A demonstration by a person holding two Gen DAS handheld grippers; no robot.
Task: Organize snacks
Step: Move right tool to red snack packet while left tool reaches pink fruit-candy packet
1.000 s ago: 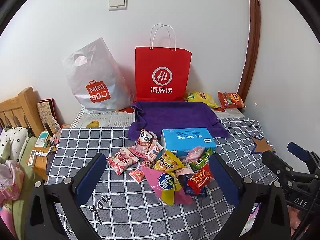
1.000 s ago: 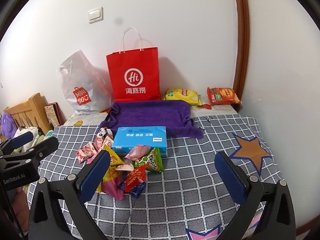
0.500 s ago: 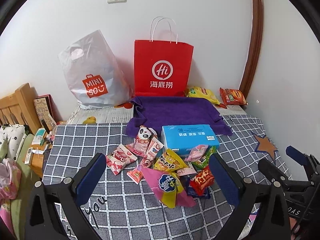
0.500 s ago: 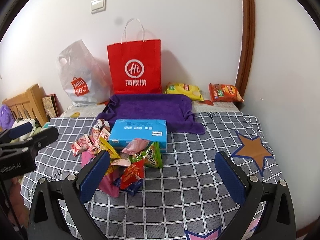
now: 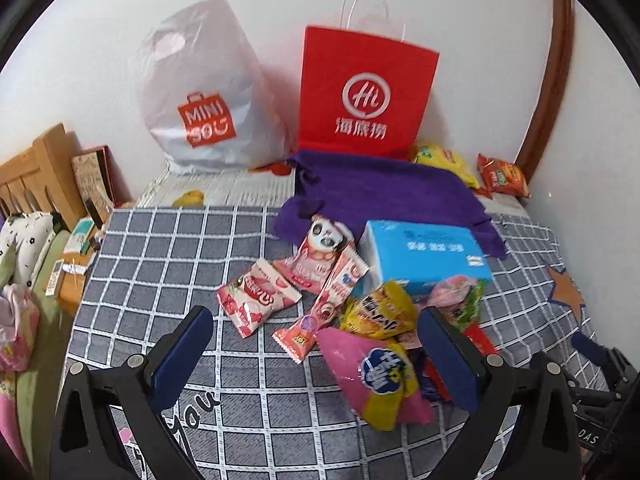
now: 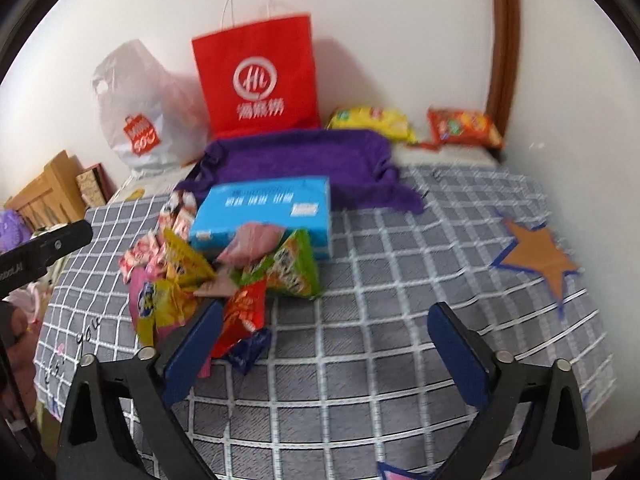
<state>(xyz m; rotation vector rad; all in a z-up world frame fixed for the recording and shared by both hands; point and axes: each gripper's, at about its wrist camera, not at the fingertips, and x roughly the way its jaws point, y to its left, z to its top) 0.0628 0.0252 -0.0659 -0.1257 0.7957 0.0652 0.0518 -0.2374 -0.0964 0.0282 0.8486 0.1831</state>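
A heap of snack packets lies on the grey checked cloth (image 5: 168, 248): a pink-and-yellow bag (image 5: 376, 376), a yellow packet (image 5: 380, 316), a red-and-white packet (image 5: 256, 296) and a panda packet (image 5: 320, 252). A blue box (image 5: 424, 252) sits behind them. My left gripper (image 5: 316, 356) is open and empty, low over the near edge of the heap. My right gripper (image 6: 324, 344) is open and empty; its left finger is beside a red packet (image 6: 244, 312) and a dark blue packet (image 6: 248, 348). A green packet (image 6: 292, 268) and the blue box (image 6: 264, 208) lie ahead.
A purple towel (image 5: 384, 188), a red paper bag (image 5: 364, 96) and a white Miniso bag (image 5: 204, 92) stand against the back wall, with a yellow bag (image 6: 372, 120) and an orange bag (image 6: 464, 128) at the back right. A wooden headboard (image 5: 36, 176) is on the left.
Both grippers have moved forward and down toward the snack heap, which looms larger. Both stay open and empty. The right wrist view is blurred by the motion.
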